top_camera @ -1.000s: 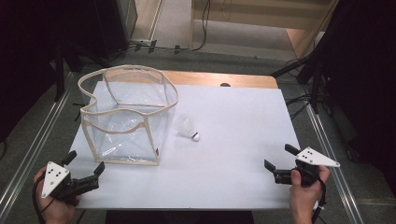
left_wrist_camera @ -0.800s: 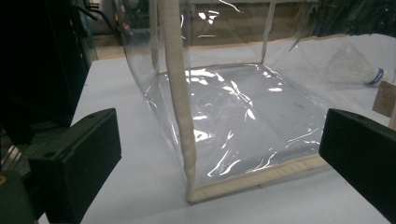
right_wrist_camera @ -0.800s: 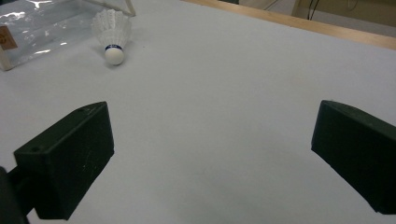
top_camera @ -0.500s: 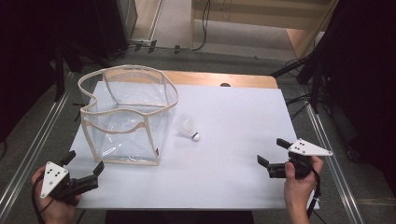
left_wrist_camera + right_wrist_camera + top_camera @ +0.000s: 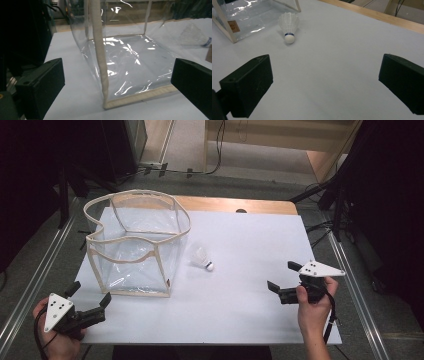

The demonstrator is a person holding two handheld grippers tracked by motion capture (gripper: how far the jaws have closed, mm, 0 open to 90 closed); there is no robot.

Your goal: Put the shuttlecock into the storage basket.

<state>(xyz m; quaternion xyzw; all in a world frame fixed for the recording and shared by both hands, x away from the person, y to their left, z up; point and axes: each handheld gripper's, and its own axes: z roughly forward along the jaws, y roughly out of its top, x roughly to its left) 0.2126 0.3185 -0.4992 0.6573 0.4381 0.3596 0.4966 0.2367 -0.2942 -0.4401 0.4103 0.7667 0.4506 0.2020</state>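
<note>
White table (image 5: 240,320), wooden strip along far edge, dark studio floor and stands around.

Shuttlecock (image 5: 202,258): white feathers, white cork with blue band, lying on its side near table centre, cork toward the near right; just beside the bag's right wall, apart from it. Seen also in right gripper view (image 5: 289,25), ahead and left of the jaws, cork toward the camera.

Bag (image 5: 135,245): clear plastic, cream fabric trim, standing open-topped at left of table, rim wavy. Small brown tag on the lower near-right corner (image 5: 232,26). Seen close in left gripper view (image 5: 120,57), a trimmed corner straight ahead.

Right gripper (image 5: 283,281): held in right hand (image 5: 312,307) at near right of table, jaws spread wide, empty, aimed left toward shuttlecock, well apart from it.

Left gripper (image 5: 91,298): held in left hand (image 5: 55,340) at near left corner, jaws spread wide, empty, aimed at bag's near corner, close to it, not touching.
</note>
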